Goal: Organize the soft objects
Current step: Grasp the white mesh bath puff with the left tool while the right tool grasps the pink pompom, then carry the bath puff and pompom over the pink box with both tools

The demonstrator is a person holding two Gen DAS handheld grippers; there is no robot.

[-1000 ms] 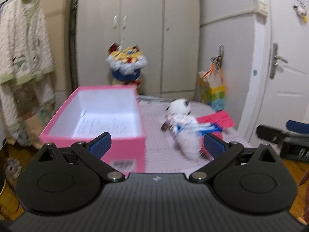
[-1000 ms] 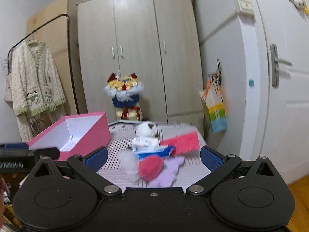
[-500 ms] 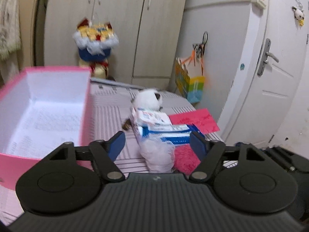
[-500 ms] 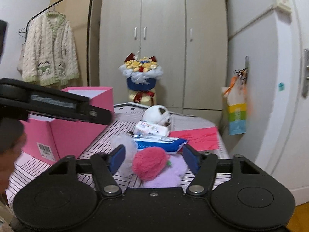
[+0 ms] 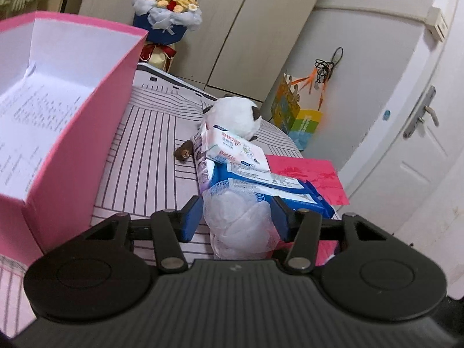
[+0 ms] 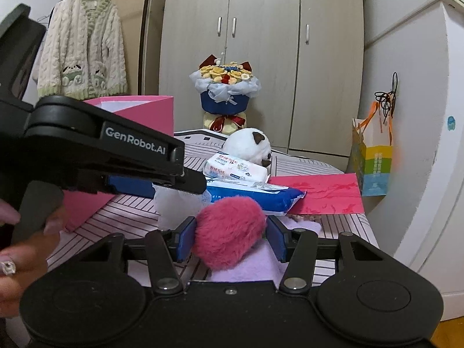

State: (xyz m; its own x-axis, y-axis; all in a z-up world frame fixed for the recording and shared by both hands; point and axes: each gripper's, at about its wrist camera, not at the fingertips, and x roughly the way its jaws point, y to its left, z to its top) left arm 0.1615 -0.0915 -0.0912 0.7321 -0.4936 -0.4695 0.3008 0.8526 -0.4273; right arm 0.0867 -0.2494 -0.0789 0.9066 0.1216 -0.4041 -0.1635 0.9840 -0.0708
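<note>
The left gripper [image 5: 236,217] sits low in the frame, jaws apart around a white mesh sponge [image 5: 239,226], pads beside it but not clearly squeezing. The right gripper [image 6: 229,239] likewise brackets a pink pompom [image 6: 230,232] at lower centre, unclosed. The pink box [image 5: 58,121] waits open at left. The risk, I judge: the loose mesh may snag the blue wipes pack [image 5: 269,185] touching it and drag it along.

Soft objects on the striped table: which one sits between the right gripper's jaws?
The pink fluffy ball, between the right gripper jaws. The white mesh sponge sits in the left gripper; the white plush lies farther back.
</note>
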